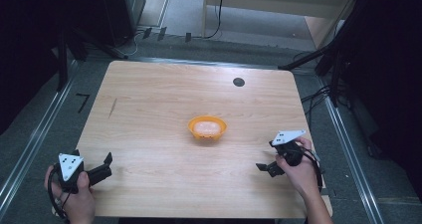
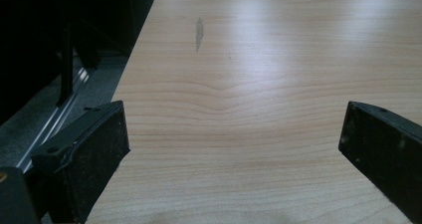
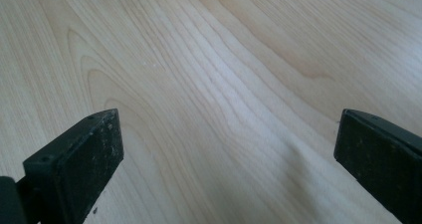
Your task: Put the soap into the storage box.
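Observation:
An orange bowl (image 1: 207, 127) sits at the middle of the wooden table (image 1: 159, 94) and holds something pale pink that I cannot identify. My left gripper (image 1: 92, 156) is at the table's near left corner, held in a hand, open and empty. In the left gripper view the left gripper (image 2: 234, 144) has its jaws wide apart over bare wood. My right gripper (image 1: 266, 155) hovers near the right edge, to the right of the bowl and nearer to me, also open and empty. The right gripper (image 3: 229, 149) in its own view has only wood grain between its jaws.
A round black spot (image 1: 239, 81) lies near the table's far edge. A dark streak (image 1: 113, 107) marks the left side, and the same streak (image 2: 199, 32) is ahead of the left gripper. Black stands and cables (image 1: 318, 97) surround the table on the floor.

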`<state>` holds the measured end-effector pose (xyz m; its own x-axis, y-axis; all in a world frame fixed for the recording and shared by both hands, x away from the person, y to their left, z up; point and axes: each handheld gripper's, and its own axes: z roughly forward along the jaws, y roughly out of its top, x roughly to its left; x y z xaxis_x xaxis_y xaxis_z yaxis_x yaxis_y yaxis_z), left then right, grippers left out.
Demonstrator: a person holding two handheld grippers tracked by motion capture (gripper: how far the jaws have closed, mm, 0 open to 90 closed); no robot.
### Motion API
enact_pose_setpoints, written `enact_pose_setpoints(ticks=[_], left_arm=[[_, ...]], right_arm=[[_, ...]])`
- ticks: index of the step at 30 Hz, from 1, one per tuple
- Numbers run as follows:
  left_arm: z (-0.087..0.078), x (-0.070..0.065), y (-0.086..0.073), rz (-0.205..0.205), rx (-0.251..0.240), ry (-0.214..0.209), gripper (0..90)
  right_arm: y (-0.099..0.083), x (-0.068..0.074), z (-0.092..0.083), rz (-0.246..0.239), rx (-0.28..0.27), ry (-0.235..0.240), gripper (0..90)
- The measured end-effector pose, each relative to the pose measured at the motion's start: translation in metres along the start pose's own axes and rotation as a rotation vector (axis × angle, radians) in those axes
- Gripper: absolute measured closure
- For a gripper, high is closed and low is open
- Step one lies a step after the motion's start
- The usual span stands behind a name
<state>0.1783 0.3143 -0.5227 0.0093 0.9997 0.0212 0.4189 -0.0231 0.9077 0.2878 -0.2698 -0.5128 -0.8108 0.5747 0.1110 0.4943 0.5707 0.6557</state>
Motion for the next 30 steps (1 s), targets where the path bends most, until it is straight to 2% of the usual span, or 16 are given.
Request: enact_pose_setpoints(ticks=[6, 8, 12, 14, 15, 17, 26, 30], left_arm=[[0.0, 0.0, 0.0, 0.003, 0.002, -0.003, 0.0], [0.0, 0.0, 0.0, 0.004, 0.0, -0.001, 0.0], [0.0, -0.001, 0.0, 0.006, 0.001, 0.0, 0.0], [0.0, -0.001, 0.0, 0.01, 0.002, 0.002, 0.0], [0.0, -0.001, 0.0, 0.01, 0.002, 0.002, 0.0], [-0.001, -0.001, 0.0, 0.012, 0.001, -0.001, 0.0], [-0.001, -0.002, 0.0, 0.016, -0.002, -0.008, 0.0], [-0.001, -0.002, -0.001, 0.016, -0.002, -0.009, 0.0]], right_arm=[[-0.02, 0.0, -0.007, 0.039, -0.039, -0.014, 0.0], [-0.033, 0.0, -0.013, 0.071, -0.062, -0.033, 0.0], [-0.043, -0.002, -0.018, 0.085, -0.085, -0.048, 0.0], [-0.054, -0.002, -0.026, 0.117, -0.118, -0.066, 0.0], [-0.054, -0.002, -0.026, 0.117, -0.118, -0.066, 0.0], [-0.064, -0.001, -0.033, 0.141, -0.155, -0.091, 0.0], [-0.095, 0.002, -0.05, 0.191, -0.197, -0.163, 0.0], [-0.109, 0.003, -0.057, 0.22, -0.239, -0.193, 0.0]])
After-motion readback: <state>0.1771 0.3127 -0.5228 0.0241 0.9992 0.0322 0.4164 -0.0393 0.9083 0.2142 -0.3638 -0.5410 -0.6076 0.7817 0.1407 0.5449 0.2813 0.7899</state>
